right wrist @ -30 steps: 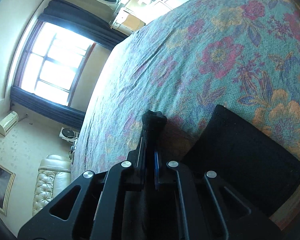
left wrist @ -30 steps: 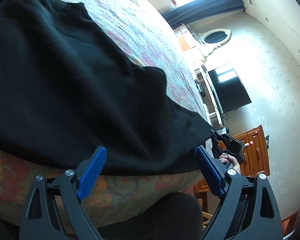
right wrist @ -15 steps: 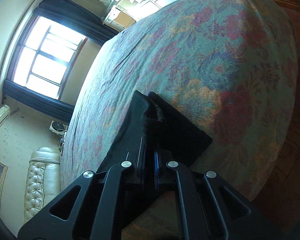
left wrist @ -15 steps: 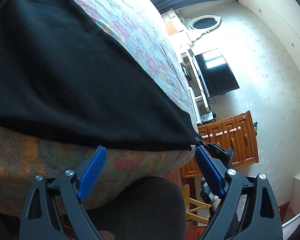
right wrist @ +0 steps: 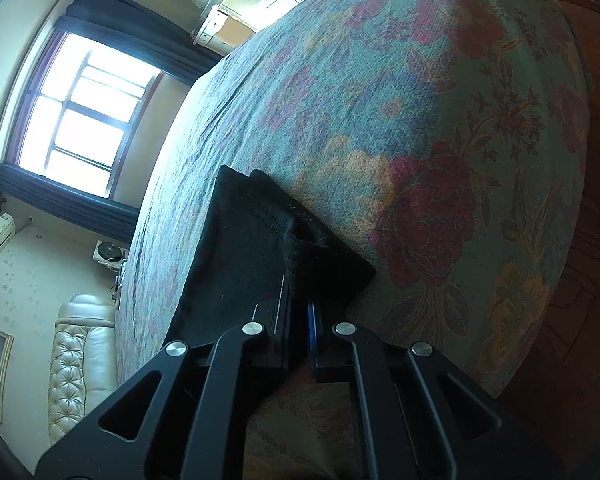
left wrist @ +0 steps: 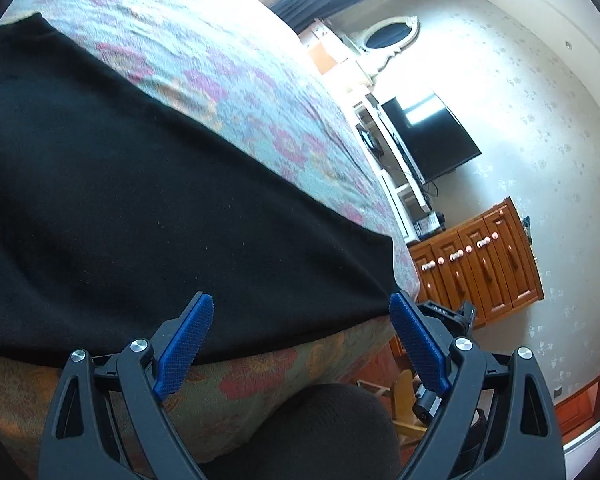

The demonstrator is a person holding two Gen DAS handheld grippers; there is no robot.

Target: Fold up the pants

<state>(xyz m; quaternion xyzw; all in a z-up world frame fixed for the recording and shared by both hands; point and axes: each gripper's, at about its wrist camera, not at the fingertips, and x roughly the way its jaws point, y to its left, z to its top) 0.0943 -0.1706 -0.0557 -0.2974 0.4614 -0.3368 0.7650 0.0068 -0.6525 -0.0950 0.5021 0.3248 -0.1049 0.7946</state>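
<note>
The black pants (left wrist: 148, 208) lie spread on the floral bedspread (left wrist: 236, 76), their near edge along the bed's front edge. My left gripper (left wrist: 300, 312) is open and empty, its blue pads just over that near edge. My right gripper (right wrist: 298, 292) is shut on a corner of the pants (right wrist: 252, 248) at the bed's edge. The right gripper also shows in the left wrist view (left wrist: 446, 314), at the pants' right corner.
A wooden cabinet (left wrist: 480, 268), a wall TV (left wrist: 432, 136) and a white shelf stand beyond the bed's far side. A window (right wrist: 72, 108) with dark curtains and a cream leather sofa (right wrist: 76, 356) show in the right wrist view. A dark-clad knee (left wrist: 320, 432) is below the left gripper.
The right gripper has pulled the pants' corner toward the bed's edge, stretching the cloth flat. The left gripper has shifted along the near edge and stays open.
</note>
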